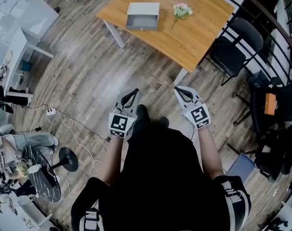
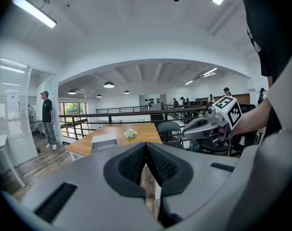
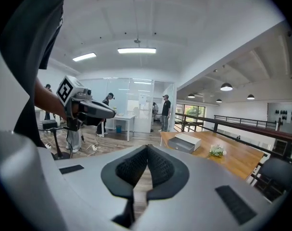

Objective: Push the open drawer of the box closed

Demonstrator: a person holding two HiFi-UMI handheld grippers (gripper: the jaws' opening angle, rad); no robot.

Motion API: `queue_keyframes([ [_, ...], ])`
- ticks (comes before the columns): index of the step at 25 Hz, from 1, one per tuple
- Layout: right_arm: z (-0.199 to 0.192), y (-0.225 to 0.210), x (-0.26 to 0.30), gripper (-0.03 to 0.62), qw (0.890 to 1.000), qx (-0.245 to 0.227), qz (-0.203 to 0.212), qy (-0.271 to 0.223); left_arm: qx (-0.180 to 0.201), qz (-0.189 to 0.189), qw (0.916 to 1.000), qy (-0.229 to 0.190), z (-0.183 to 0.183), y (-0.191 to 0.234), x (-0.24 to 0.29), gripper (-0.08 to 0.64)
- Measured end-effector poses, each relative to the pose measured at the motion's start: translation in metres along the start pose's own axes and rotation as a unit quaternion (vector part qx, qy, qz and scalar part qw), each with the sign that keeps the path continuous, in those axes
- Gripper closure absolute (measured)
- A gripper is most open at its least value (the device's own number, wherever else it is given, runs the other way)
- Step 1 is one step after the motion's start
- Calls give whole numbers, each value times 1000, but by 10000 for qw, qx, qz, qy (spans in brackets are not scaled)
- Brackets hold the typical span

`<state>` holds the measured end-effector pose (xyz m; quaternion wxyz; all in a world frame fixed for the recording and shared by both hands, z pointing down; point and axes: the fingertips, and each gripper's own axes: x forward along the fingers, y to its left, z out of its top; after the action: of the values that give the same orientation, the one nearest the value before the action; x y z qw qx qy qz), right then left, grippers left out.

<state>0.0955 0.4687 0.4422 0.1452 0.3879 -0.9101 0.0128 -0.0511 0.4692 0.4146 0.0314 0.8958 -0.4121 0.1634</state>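
Note:
A grey box with its drawer pulled open (image 1: 143, 16) sits on the wooden table (image 1: 198, 35) far ahead of me. It shows small in the left gripper view (image 2: 103, 142) and in the right gripper view (image 3: 184, 142). My left gripper (image 1: 133, 94) and right gripper (image 1: 180, 90) hang side by side over the floor, well short of the table. Both are shut with nothing between the jaws. The left gripper's tips (image 2: 146, 145) and the right gripper's tips (image 3: 147, 148) each meet in their own views.
A small white flower bunch (image 1: 182, 10) lies on the table right of the box. A black chair (image 1: 234, 49) stands at the table's right side by a railing. White cables and a power strip (image 1: 51, 112) trail on the floor at left. People stand in the background.

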Motion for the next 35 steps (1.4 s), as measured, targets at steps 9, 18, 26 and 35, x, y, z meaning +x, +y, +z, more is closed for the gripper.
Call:
queue_keyframes([
  [9, 4, -35, 50, 577, 9992, 176, -284, 209, -110, -192, 9997, -129, 7, 57, 43, 537],
  [18, 27, -66, 125, 577, 9979, 175, -564, 284, -136, -379, 9990, -215, 24, 144, 79, 537],
  [26, 35, -81, 171, 577, 9951, 269, -889, 345, -37, -674, 9974, -252, 29, 198, 109, 537],
  [35, 32, -85, 193, 577, 9912, 293, -1196, 486, -29, -996, 9946, -290, 24, 224, 124, 537],
])
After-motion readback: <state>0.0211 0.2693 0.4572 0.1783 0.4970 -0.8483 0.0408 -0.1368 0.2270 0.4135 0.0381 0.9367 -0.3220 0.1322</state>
